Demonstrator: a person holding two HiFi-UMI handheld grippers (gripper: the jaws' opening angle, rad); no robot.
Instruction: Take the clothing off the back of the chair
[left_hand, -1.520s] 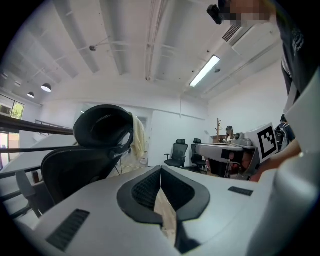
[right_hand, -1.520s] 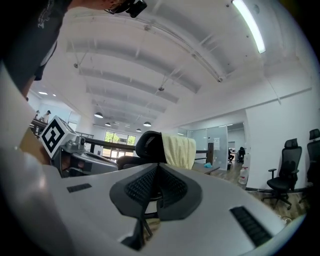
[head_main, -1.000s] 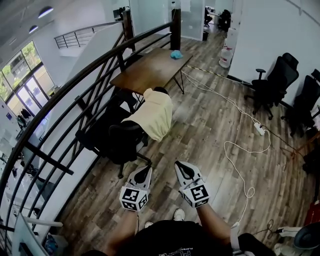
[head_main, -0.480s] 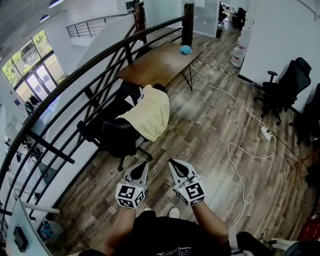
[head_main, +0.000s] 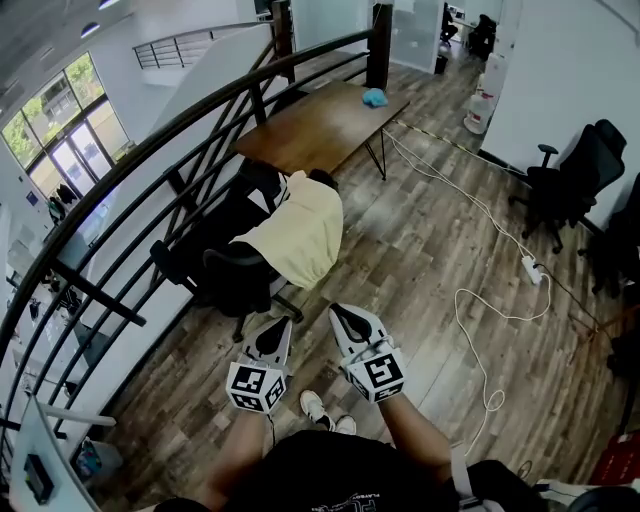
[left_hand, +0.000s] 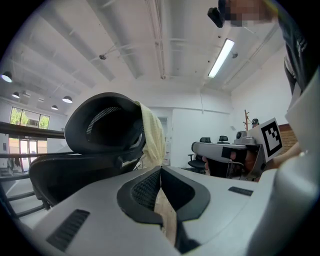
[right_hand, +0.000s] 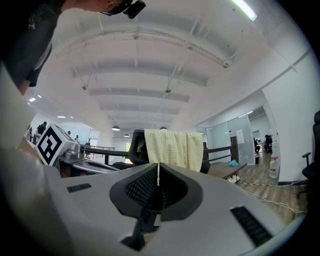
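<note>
Far left, the dark railing (head_main: 150, 165) curves along the edge of the floor. Just beside it stands the black office chair (head_main: 225, 280), parked at the near end of the wooden desk (head_main: 320, 125). There's your target: the pale yellow clothing (head_main: 300, 235) is draped over the top edge of the chair's back and hangs down its right side, touching nothing but the chair. Your left gripper (head_main: 283, 322) is held level just short of the chair's base, and it is clenched: its own view shows the two jaws pressed tip to tip with nothing caught between them, the chair's back and a strip of the yellow cloth rising beyond. Up at the desk's far right corner lies a small blue cloth (head_main: 373, 97). Your right gripper (head_main: 340, 312) sits just beside the left one, over bare wooden floor (head_main: 400, 250), and it's clenched too, jaws closed on nothing. Its view looks straight at the clothing, which hangs square over the chair's back, still clear of the tips. Further right, a white cable (head_main: 470, 300) loops across the boards to a power strip (head_main: 532, 270). More black chairs (head_main: 570, 180) stand against the right wall.
</note>
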